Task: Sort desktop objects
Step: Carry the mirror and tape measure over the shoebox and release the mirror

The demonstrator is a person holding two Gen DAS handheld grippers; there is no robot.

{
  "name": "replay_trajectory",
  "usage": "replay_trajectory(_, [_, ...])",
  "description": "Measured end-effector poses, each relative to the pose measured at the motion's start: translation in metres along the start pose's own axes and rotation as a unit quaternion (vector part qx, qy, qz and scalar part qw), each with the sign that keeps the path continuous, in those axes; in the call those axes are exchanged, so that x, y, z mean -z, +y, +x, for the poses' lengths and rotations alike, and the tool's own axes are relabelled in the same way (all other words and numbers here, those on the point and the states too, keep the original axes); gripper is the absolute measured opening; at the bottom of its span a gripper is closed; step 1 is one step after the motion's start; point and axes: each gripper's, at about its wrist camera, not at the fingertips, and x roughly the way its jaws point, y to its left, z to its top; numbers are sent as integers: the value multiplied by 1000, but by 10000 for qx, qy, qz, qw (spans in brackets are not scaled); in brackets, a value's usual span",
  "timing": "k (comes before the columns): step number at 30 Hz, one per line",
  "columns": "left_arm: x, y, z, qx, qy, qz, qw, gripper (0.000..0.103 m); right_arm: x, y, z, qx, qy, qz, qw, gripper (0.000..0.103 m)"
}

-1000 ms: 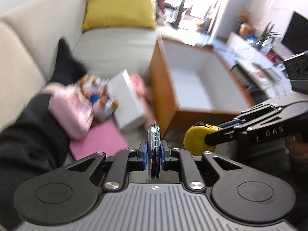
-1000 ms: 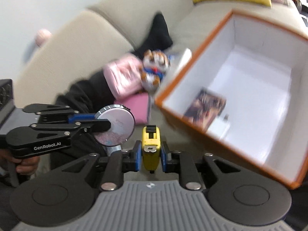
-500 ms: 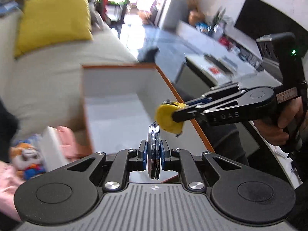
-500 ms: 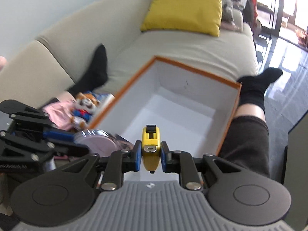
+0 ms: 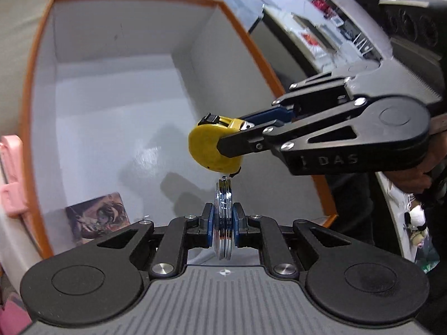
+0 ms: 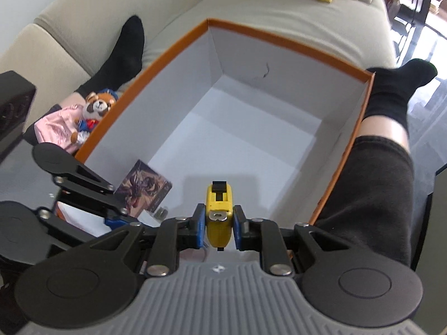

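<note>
While both claws hang over the orange-rimmed box (image 6: 282,42) on the sofa (image 6: 83,8), stuff outside its left wall is a pink pouch (image 6: 53,131) and a little plush animal (image 6: 96,109). Next, the left claw (image 5: 223,220) is clamped narrow on a thin round silvery disc (image 5: 223,209), edge-on. A picture card (image 6: 144,189) lies in the box's near-left corner. Further right, the right claw (image 6: 218,223) pinches a yellow tape measure (image 6: 218,212) above the box floor.

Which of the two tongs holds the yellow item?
The right tongs, gripping the yellow tape measure; the left tongs pinch a thin silver round disc instead.
</note>
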Motion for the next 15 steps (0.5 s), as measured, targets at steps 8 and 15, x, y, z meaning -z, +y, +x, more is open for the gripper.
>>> replay_trajectory(8, [-1,-6,21,-311,417,94,9986,16,-8,11,17,-88,434,-557,9975,21])
replay_trajectory(15, [2,-21,32,-1029,391,457,9929,25,-13,24,34,-33,795,-1009,9917,21])
